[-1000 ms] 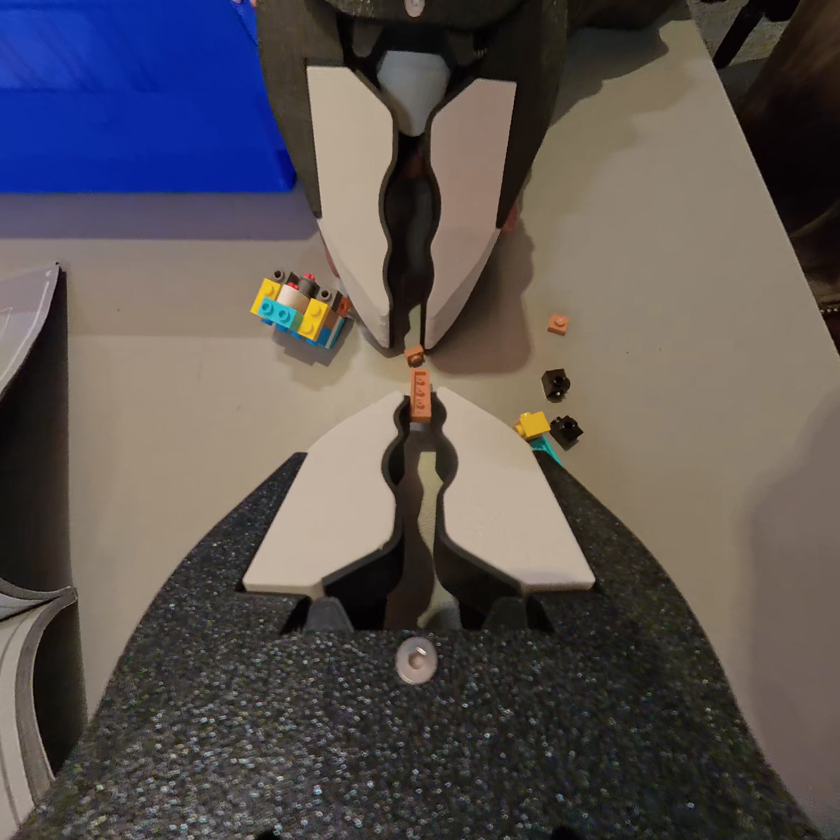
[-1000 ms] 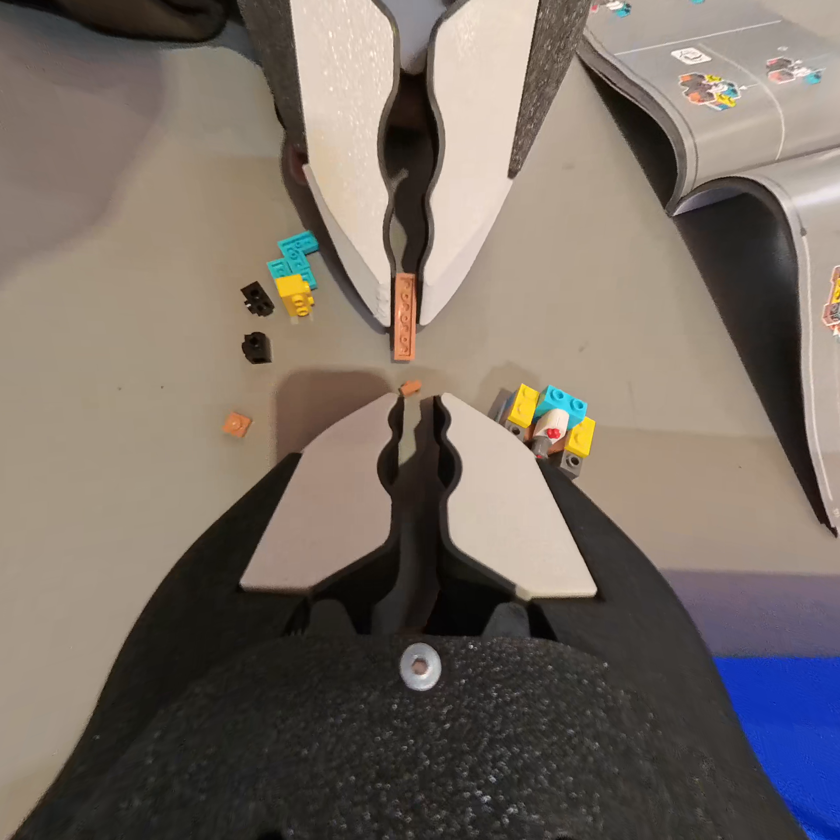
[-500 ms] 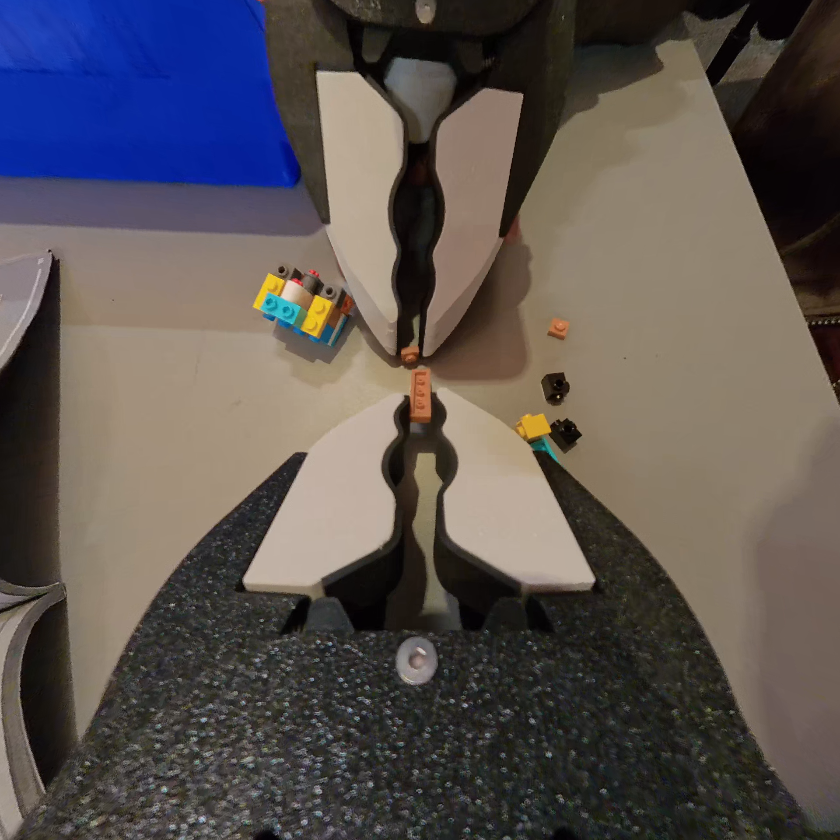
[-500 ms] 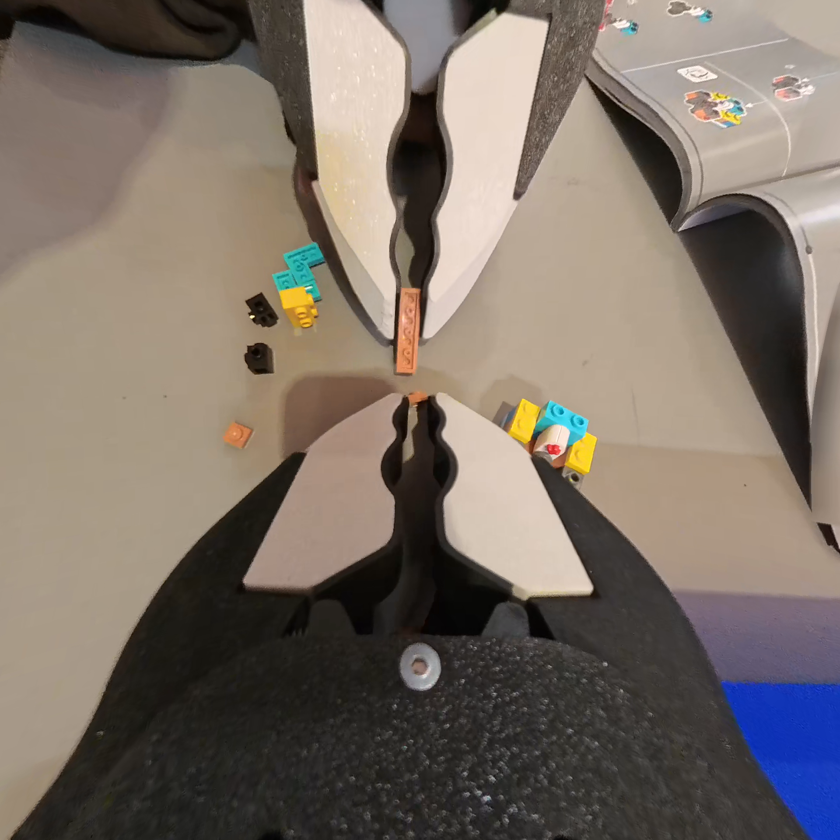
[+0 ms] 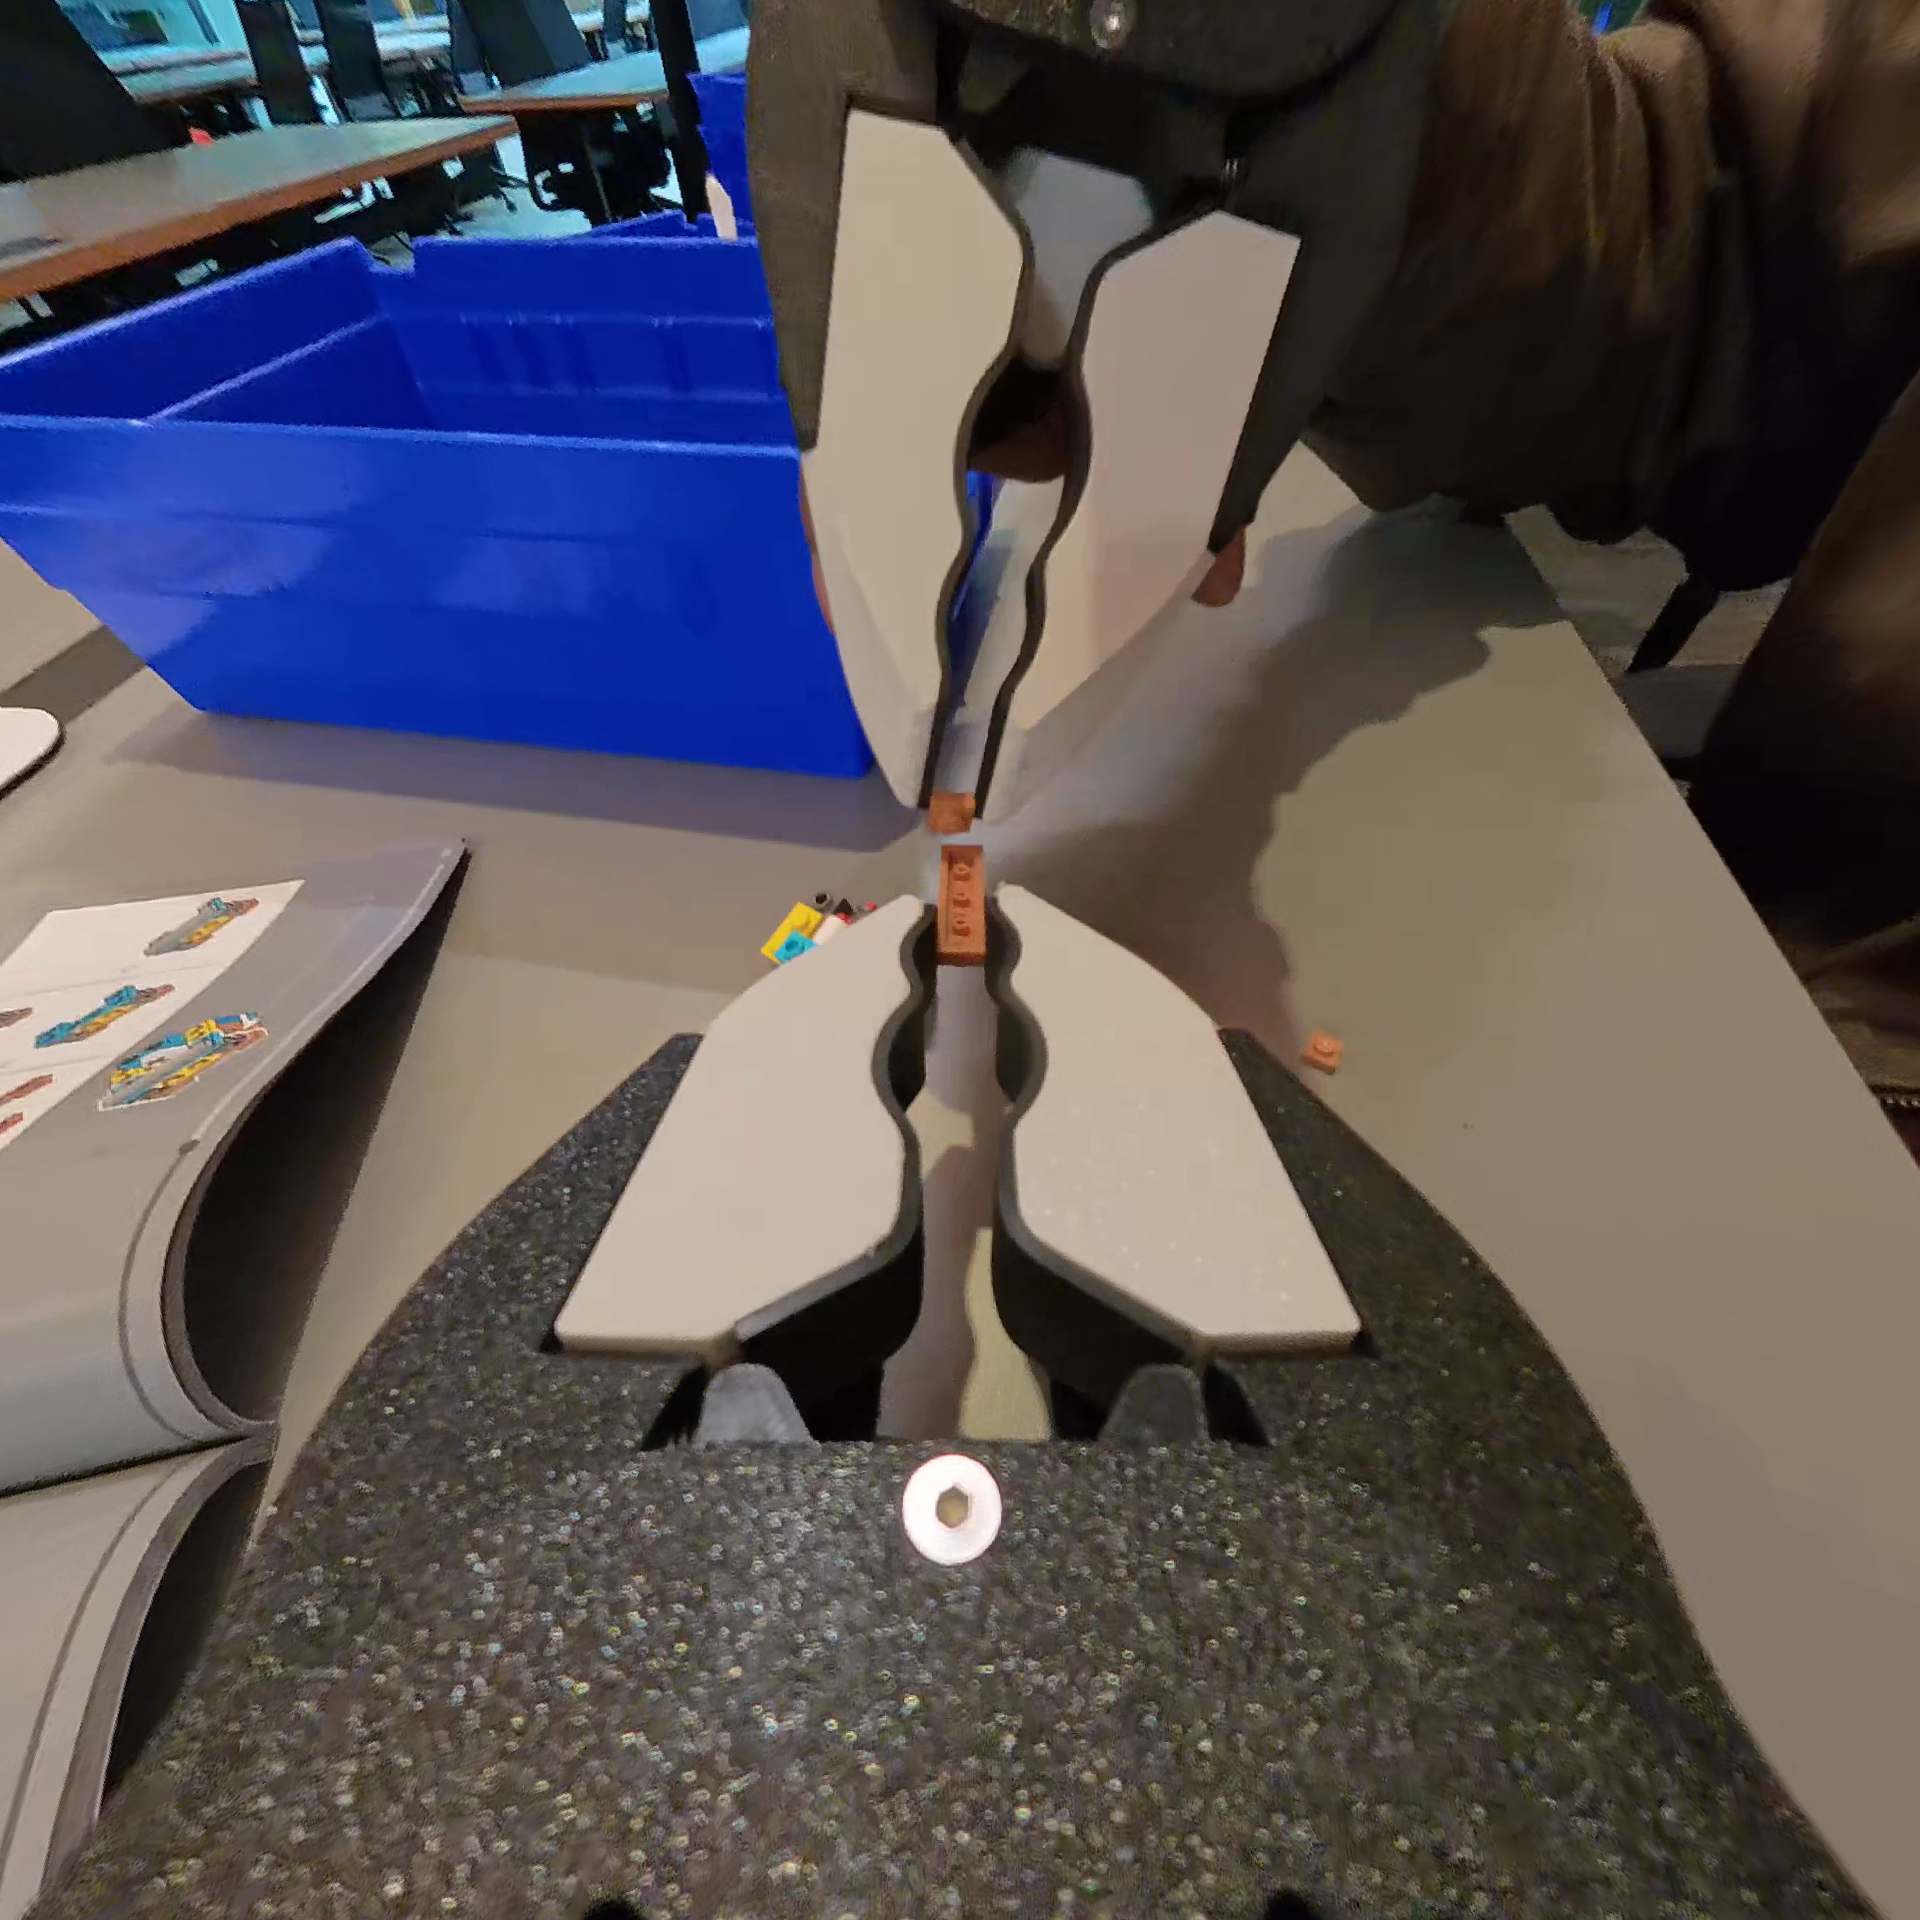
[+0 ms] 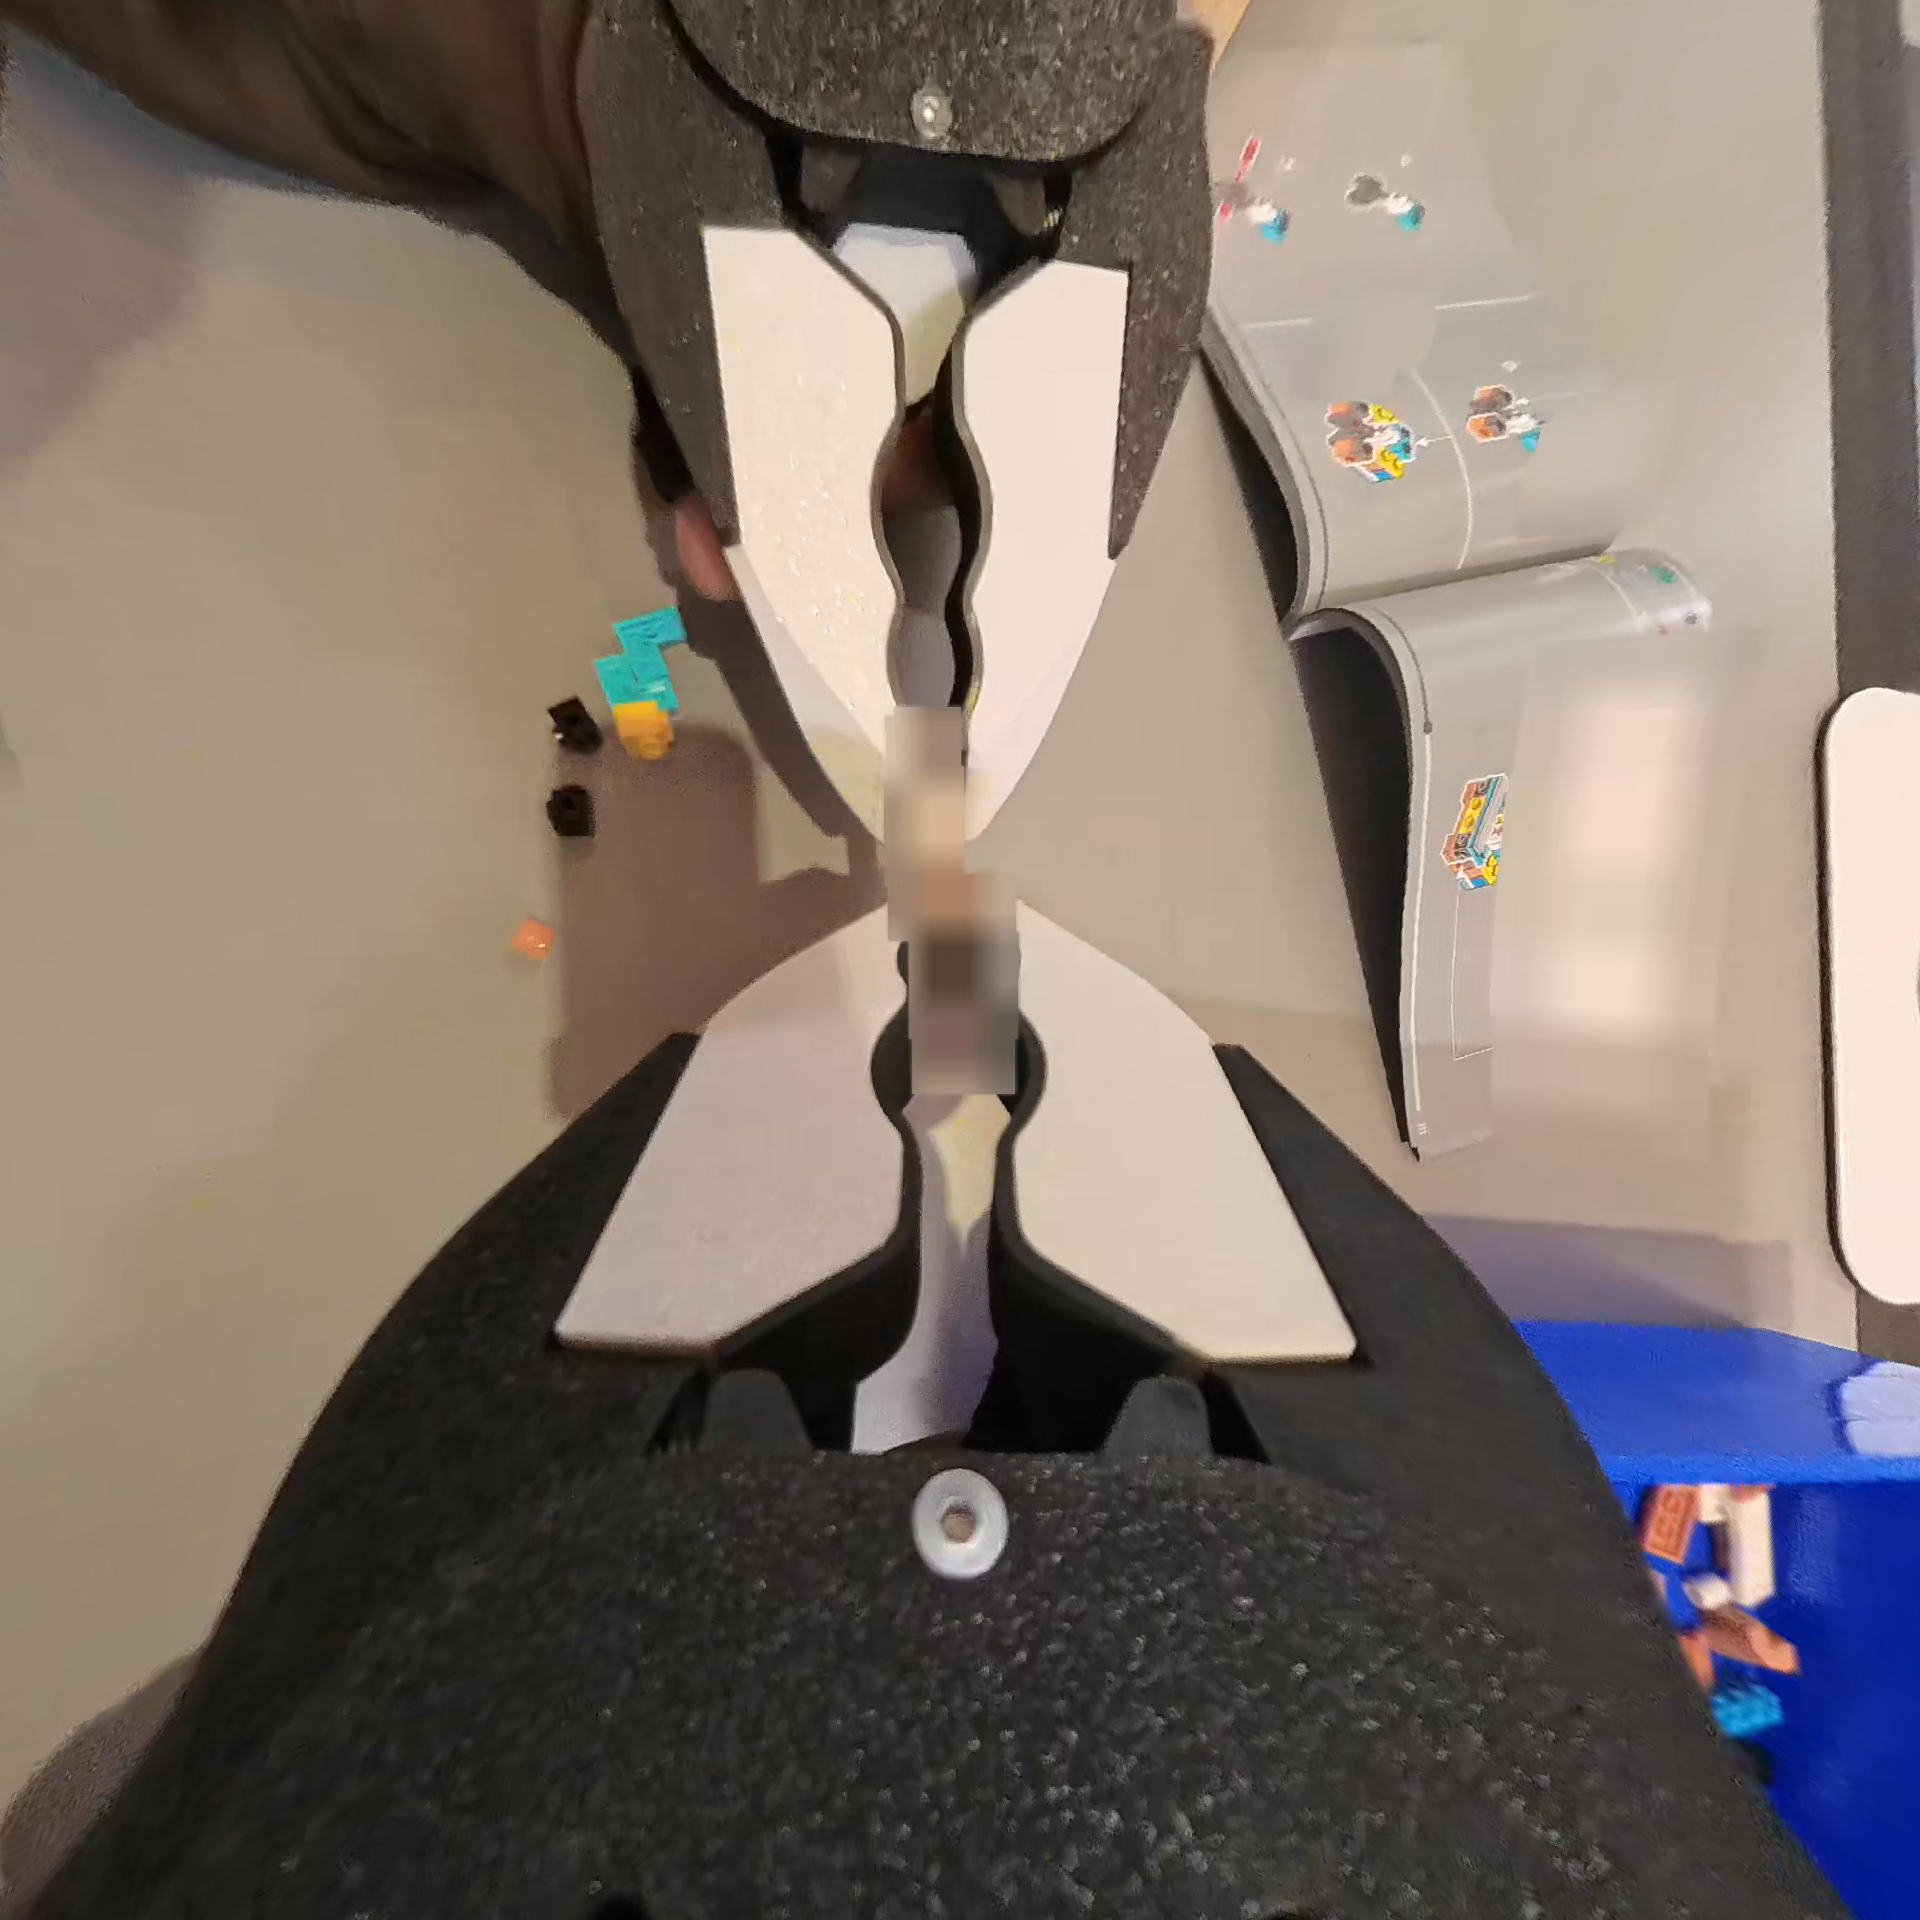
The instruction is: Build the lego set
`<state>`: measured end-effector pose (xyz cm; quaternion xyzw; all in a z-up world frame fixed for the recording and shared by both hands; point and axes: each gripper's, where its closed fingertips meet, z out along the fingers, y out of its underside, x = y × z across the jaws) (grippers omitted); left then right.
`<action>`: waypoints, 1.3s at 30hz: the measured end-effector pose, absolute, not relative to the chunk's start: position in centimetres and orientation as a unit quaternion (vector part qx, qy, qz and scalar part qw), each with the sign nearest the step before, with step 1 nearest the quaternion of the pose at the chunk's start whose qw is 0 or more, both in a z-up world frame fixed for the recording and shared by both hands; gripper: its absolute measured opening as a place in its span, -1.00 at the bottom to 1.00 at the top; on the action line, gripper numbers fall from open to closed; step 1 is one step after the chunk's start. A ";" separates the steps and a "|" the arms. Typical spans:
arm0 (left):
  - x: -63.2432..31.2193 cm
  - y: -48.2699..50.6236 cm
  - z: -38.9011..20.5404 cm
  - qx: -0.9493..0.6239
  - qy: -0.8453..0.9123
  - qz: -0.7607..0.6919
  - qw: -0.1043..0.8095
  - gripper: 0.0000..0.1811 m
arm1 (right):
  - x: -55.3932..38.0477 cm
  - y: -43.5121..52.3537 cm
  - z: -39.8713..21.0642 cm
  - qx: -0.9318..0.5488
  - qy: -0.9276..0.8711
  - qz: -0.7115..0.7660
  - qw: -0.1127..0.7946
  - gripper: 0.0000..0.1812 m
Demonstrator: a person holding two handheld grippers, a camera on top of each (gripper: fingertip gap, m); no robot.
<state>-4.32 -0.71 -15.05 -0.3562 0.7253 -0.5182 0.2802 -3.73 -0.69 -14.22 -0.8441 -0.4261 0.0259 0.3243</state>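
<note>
In the left wrist view my left gripper (image 5: 961, 920) is shut on a long brown plate (image 5: 961, 902) that sticks out past its tips. My right gripper (image 5: 951, 795) faces it from above, shut on a small brown piece (image 5: 951, 811), which hangs just off the plate's far end. Both are held above the grey table (image 5: 1455, 935). The partly built model (image 5: 810, 928) in yellow, blue and white lies behind my left finger, half hidden. In the right wrist view a mosaic patch covers where the tips of my right gripper (image 6: 958, 940) and left gripper (image 6: 928, 800) meet.
A blue bin (image 5: 468, 520) stands at the back left, with loose bricks in it (image 6: 1714, 1558). An open instruction booklet (image 5: 156, 1091) lies on the left. Loose teal (image 6: 639, 665), yellow (image 6: 644, 730), black (image 6: 569, 810) and orange (image 6: 532, 937) pieces lie on the table. A sleeve (image 5: 1610, 260) is behind the right gripper. My left and right fingertips are right by each other.
Both grippers have risen from the table and tilted up, still tip to tip. Each keeps its brown piece. The model and the loose pieces now lie farther below.
</note>
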 end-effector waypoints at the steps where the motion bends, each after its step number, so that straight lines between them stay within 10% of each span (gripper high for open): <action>1: -4.3 -0.8 -14.9 -0.356 0.723 -0.519 0.284 -0.91 | -3.7 -0.8 -14.2 -0.847 -0.431 0.022 0.311 -0.91; 39: -4.1 -1.2 -14.2 -0.356 0.705 -0.536 0.297 -0.91 | -3.9 -1.0 -14.0 -0.851 -0.477 -0.030 0.217 -0.91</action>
